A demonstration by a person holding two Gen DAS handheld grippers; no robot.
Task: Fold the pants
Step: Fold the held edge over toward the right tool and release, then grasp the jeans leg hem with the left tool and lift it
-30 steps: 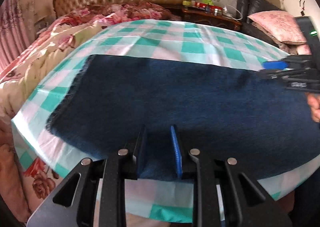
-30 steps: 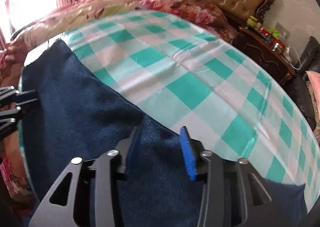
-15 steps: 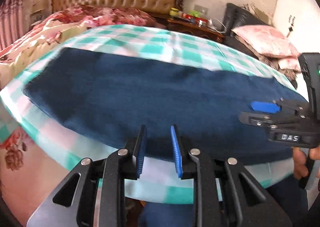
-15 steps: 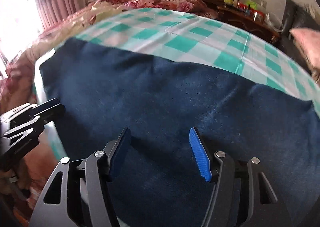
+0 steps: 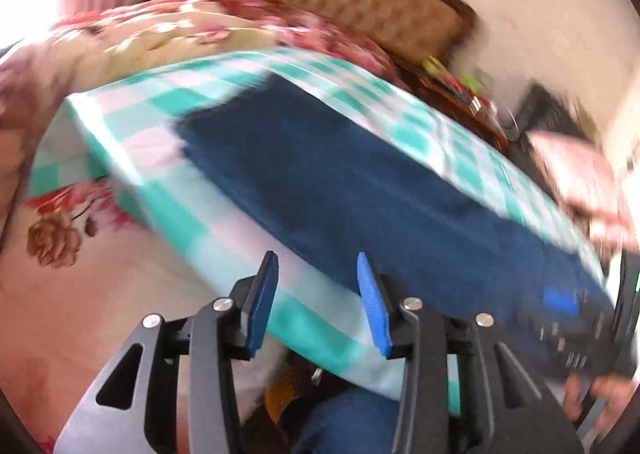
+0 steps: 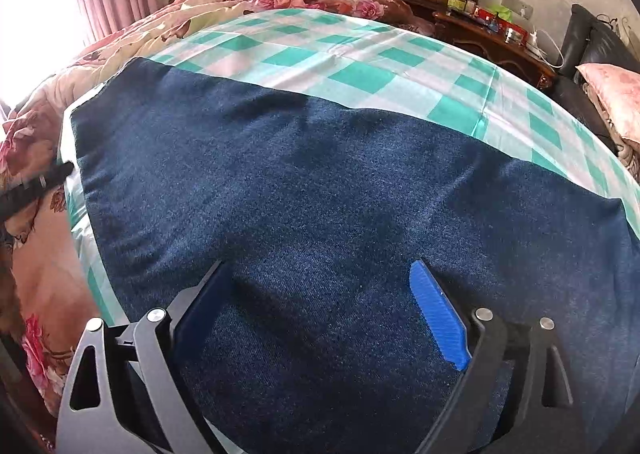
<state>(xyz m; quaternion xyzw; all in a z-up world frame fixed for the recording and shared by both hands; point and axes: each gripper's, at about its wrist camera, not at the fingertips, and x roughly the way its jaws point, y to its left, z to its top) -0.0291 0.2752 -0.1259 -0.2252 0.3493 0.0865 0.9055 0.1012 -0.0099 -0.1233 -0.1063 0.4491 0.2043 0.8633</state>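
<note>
Checked cloth (image 6: 360, 54) covered by dark blue pants (image 6: 320, 182), laid flat; left gripper (image 5: 318, 294) and right gripper (image 6: 320, 306) fingers both spread, nothing held.

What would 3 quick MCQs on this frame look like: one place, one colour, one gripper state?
1. The pants lie on:
A. a green-checked cloth
B. the nightstand
C. the floor

2. The pants are:
A. red
B. dark blue
C. white

3. The right gripper is:
A. shut on the pants
B. out of view
C. open

Key: 1 A, the checked cloth shows beyond the pants' far edge; 2 B, the fabric reads dark blue in both views; 3 C, its jaws stand wide apart over the fabric. The left gripper is open too, near the cloth's edge.
</note>
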